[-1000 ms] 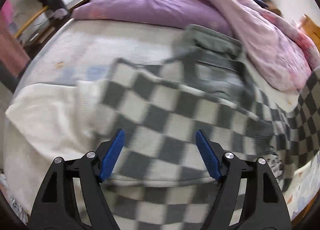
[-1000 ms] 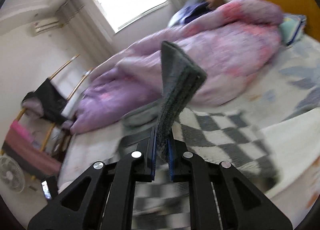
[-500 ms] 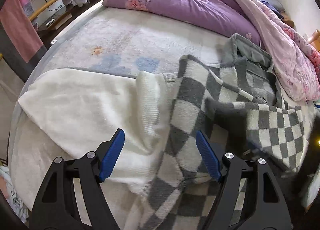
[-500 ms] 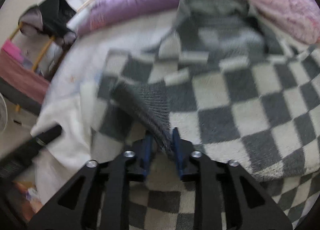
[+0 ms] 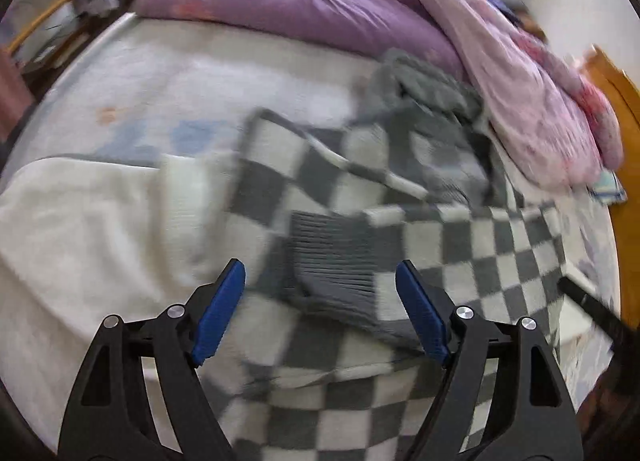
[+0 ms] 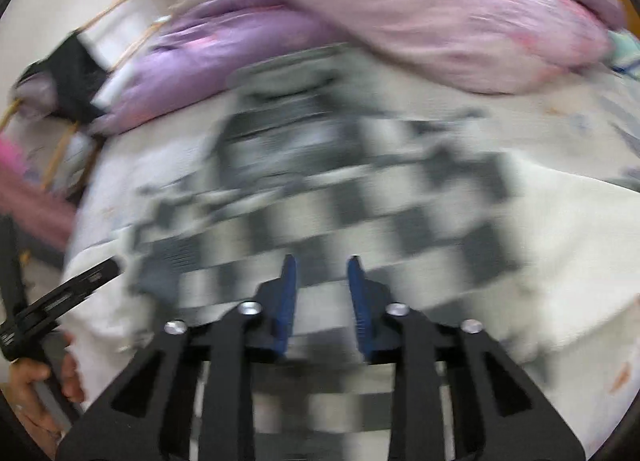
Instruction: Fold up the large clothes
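Bedroom; bed (image 5: 168, 85) with pale printed sheet, purple quilt (image 5: 304, 1) heaped along the far side. Grey-and-white checked garment (image 5: 460, 245) lies spread on the bed, partly over a cream blanket (image 5: 80, 221), its grey ribbed cuff (image 5: 332, 261) folded onto the checks. Left tongs (image 5: 320, 293) hover above that cuff, jaws wide apart, nothing between them. Right tongs (image 6: 320, 285) hang over the checked cloth, jaws just closing, a narrow gap left, gripping nothing. Right view heavily blurred.

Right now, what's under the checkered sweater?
Under the checkered sweater lies a white garment, spread on the bed sheet. How far the white garment runs beneath is covered.
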`<control>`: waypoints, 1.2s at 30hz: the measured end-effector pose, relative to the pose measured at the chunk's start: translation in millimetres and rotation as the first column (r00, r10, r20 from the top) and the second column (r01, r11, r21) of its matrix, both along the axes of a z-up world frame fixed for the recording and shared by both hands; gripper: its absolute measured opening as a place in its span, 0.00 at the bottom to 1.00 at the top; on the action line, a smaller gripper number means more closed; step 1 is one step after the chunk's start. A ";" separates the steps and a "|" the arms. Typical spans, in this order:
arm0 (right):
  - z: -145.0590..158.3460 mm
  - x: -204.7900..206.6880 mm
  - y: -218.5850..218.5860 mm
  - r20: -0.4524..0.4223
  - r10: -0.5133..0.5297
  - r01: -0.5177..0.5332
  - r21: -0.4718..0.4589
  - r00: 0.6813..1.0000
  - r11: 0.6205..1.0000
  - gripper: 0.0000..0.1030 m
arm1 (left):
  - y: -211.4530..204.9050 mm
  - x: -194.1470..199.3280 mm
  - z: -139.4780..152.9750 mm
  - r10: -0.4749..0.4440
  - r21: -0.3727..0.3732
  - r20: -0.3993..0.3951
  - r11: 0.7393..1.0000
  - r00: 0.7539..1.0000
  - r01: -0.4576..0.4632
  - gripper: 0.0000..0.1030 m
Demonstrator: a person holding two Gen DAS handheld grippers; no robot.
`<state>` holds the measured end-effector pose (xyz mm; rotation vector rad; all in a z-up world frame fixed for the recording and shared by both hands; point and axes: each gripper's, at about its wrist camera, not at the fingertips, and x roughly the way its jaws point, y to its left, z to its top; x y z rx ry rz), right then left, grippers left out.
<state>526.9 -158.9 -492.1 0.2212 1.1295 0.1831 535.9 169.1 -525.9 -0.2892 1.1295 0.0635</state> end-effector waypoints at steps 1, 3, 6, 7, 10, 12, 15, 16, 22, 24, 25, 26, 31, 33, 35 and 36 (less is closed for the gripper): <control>-4.1 2.4 -16.3 -0.021 -0.021 0.021 -0.019 1.000 1.000 0.12 | -11.5 7.4 -11.4 -0.031 -0.005 -0.027 1.000 0.999 0.031 0.76; -23.3 9.1 -49.0 -0.066 -0.066 0.062 -0.062 0.996 0.996 0.11 | -26.0 17.0 -35.8 -0.050 0.057 -0.090 0.997 0.995 0.055 0.76; -63.1 15.0 -77.5 -0.173 -0.085 0.078 -0.045 0.981 0.996 0.10 | -32.7 24.9 -72.0 -0.045 0.120 -0.184 0.990 0.982 0.068 0.75; -86.0 18.4 -84.6 -0.243 -0.087 0.089 -0.005 0.966 0.996 0.07 | -32.6 26.7 -80.6 -0.045 0.118 -0.203 0.991 0.978 0.070 0.75; -105.8 23.5 -97.0 -0.286 -0.083 0.102 0.052 0.955 0.993 0.06 | -32.0 31.7 -82.8 -0.043 0.106 -0.208 0.992 0.977 0.067 0.77; -97.3 28.1 -102.0 -0.318 -0.081 0.110 0.075 0.945 0.991 0.06 | -29.8 33.5 -76.2 -0.053 0.082 -0.214 0.994 0.975 0.072 0.77; -64.7 33.0 -108.3 -0.285 -0.057 0.096 0.126 0.957 0.987 0.12 | -10.3 38.9 -39.8 -0.043 0.013 -0.140 0.999 0.989 0.045 0.77; -50.8 39.1 -111.6 -0.257 -0.054 0.089 0.126 0.965 0.988 0.17 | 0.7 40.5 -29.9 -0.022 -0.006 -0.118 1.000 0.993 0.021 0.77; -23.0 100.1 -125.3 -0.186 -0.114 0.126 0.052 0.976 0.991 0.44 | 59.0 82.3 -11.1 0.116 0.026 -0.110 0.993 0.987 -0.113 0.78; -29.8 119.7 -124.9 -0.189 -0.137 0.148 0.044 0.972 0.988 0.49 | 68.7 99.7 -16.5 0.123 0.041 -0.128 0.992 0.984 -0.119 0.78; -35.0 132.0 -126.5 -0.211 -0.153 0.165 0.041 0.965 0.985 0.50 | 74.9 106.2 -19.6 0.121 0.026 -0.139 0.993 0.983 -0.119 0.78; -40.5 138.9 -126.9 -0.223 -0.165 0.180 0.048 0.961 0.982 0.50 | 80.0 112.2 -23.3 0.123 0.019 -0.153 0.992 0.981 -0.121 0.78; -61.5 179.0 -127.2 -0.290 -0.211 0.219 -0.005 0.933 0.976 0.51 | 83.9 142.3 -40.6 0.122 0.079 -0.216 0.991 0.969 -0.107 0.82; -68.2 190.1 -126.7 -0.305 -0.212 0.214 -0.027 0.928 0.976 0.51 | 87.4 151.1 -53.2 0.118 0.062 -0.250 0.992 0.961 -0.106 0.82; -79.6 197.8 -125.9 -0.337 -0.200 0.200 -0.035 0.920 0.979 0.51 | 91.8 158.8 -62.6 0.137 0.079 -0.277 0.990 0.951 -0.120 0.82; -82.9 199.3 -126.2 -0.344 -0.194 0.193 -0.037 0.919 0.981 0.51 | 93.4 162.9 -64.7 0.138 0.083 -0.275 0.989 0.951 -0.120 0.82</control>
